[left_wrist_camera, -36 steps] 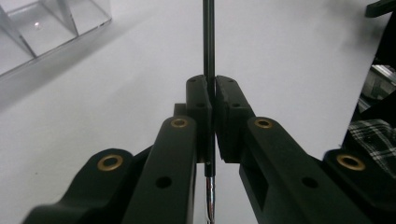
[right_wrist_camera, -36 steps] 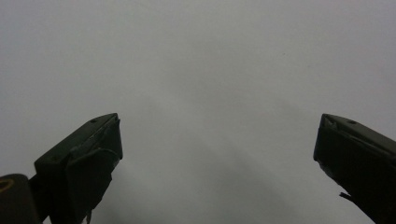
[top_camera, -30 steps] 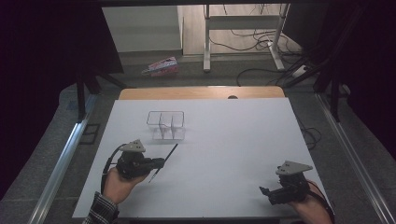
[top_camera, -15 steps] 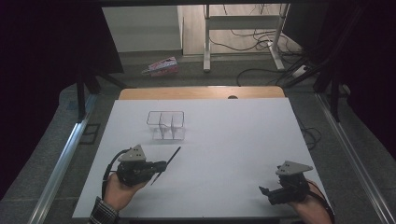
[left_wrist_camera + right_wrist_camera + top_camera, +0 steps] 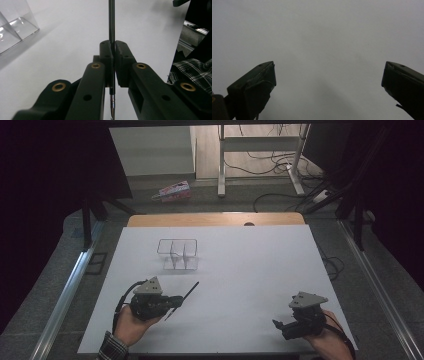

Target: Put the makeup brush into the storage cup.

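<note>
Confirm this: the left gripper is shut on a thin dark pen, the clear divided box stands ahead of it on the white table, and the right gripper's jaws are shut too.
Not quite. The right gripper has its jaws wide apart with nothing between them, as the right gripper view shows. The rest holds: the left gripper is shut on the pen, and the clear divided box stands ahead on the white table.

A thin dark pen [image 5: 182,299] is sitting clamped between the jaws of the left gripper [image 5: 172,302]; its slim straight shaft [image 5: 111,22] is running out past the jaw tips, its metallic tip [image 5: 112,105] is showing below them; it is lying slanted above the white table, near the clear divided box [image 5: 177,254], on the person's side of it, apart from it.
</note>
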Demonstrator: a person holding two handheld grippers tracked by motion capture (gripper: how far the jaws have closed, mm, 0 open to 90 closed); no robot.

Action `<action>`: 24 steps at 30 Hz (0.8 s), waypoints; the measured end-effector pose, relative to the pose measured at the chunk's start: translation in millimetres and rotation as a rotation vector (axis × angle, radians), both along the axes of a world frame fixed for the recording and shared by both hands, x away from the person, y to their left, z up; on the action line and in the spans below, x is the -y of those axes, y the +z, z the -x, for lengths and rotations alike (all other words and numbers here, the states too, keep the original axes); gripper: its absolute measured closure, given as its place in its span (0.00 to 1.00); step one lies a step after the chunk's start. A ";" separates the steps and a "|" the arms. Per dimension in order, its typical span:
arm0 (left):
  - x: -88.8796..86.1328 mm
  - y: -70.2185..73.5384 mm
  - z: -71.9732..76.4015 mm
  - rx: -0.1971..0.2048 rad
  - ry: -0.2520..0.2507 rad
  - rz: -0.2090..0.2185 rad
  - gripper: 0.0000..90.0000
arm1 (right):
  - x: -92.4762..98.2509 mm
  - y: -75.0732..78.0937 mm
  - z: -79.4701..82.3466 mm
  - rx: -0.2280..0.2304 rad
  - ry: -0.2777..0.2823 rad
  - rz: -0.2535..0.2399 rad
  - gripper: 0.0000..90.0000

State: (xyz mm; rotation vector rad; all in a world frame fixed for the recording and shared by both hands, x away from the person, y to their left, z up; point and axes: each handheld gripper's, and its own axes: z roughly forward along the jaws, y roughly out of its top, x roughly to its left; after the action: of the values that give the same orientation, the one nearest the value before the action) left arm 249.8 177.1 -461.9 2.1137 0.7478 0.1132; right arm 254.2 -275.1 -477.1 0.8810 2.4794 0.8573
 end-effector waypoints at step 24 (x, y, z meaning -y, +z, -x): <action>18.5 -1.4 -3.1 -0.029 -0.069 0.024 0.96 | -57.3 15.0 0.0 0.034 0.145 0.041 0.03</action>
State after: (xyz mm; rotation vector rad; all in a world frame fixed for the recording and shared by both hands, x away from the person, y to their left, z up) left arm 252.9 158.6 -463.3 2.1203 0.6887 0.0364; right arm 254.2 -217.8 -462.0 0.6737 2.5458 0.8580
